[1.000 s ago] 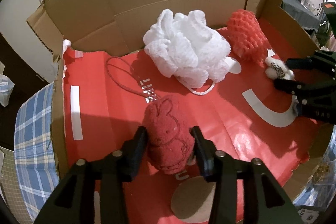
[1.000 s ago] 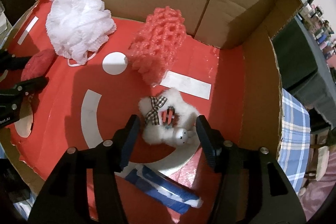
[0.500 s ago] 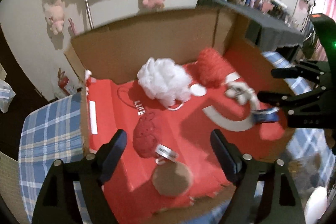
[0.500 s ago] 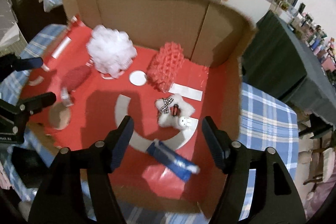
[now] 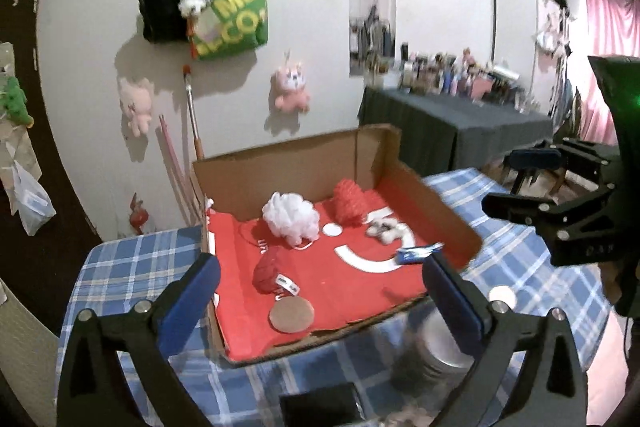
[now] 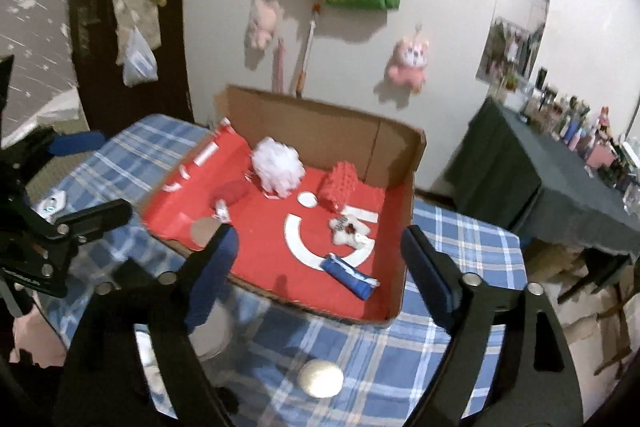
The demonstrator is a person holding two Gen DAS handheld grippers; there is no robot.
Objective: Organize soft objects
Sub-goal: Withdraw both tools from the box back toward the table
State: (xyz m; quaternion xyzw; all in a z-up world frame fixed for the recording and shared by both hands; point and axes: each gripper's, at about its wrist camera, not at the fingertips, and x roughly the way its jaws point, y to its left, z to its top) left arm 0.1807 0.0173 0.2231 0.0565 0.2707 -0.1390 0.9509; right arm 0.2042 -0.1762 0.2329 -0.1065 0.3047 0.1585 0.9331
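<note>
Scene: shallow cardboard box point(image 5: 448, 223) with red lining on a blue plaid tablecloth point(image 6: 460, 227); soft items resting inside, nothing held

Red rolled towel: point(image 5: 267, 269) lying near the box's front left corner, straight ahead of and below the left gripper point(image 5: 320, 287); long axis running roughly away from the fingers; a white tag at its near end

Small white plush bear: point(image 6: 349, 229) lying toward the box's right side, ahead of the right gripper point(image 6: 316, 259), with a blue packet point(image 6: 350, 277) just in front of it

Other contents: white mesh bath pouf point(image 5: 291, 214) and red honeycomb sponge point(image 5: 351, 201) side by side near the back wall

Nearer hand: left gripper for the towel, right gripper for the bear; both well clear of the box, looking down over its front edge

Left fingers: spread very wide, having just been opening; empty, touching nothing

Right fingers: wide, a little less so, also just been opening; empty, touching nothing

Judgement: items look released in the box; any further pick means coming back down over the front rim
</note>
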